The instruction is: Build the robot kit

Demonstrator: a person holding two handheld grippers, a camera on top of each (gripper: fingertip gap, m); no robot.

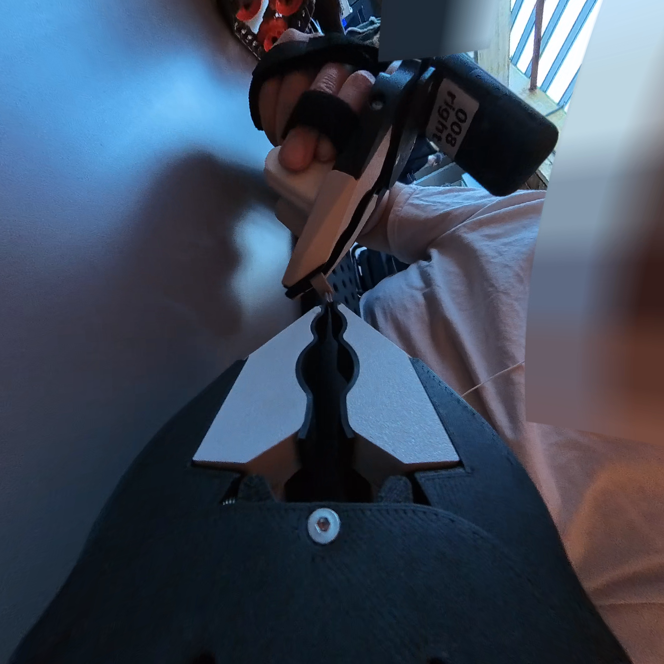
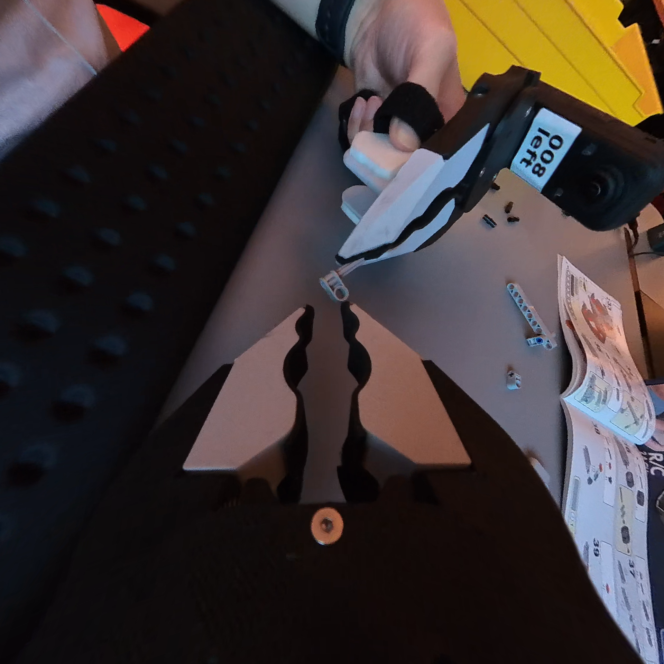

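Observation:
My left gripper (image 1: 328,308) is shut on a thin grey axle that carries a small grey connector piece (image 2: 334,286) at its end. In the right wrist view the left gripper (image 2: 339,259) comes in from the upper right above the grey table (image 2: 431,287). My right gripper (image 2: 327,307) is open with a narrow gap, and its tips sit just below the connector, apart from it. In the left wrist view the right gripper (image 1: 305,285) points down at my left fingertips, with the connector (image 1: 325,287) between them.
On the table lie a long grey beam with holes (image 2: 526,309), a small grey connector (image 2: 513,381) and several black pins (image 2: 488,221). An open instruction booklet (image 2: 603,377) lies at the right edge. A black perforated panel (image 2: 143,215) fills the left. The grippers are tip to tip, or close to it.

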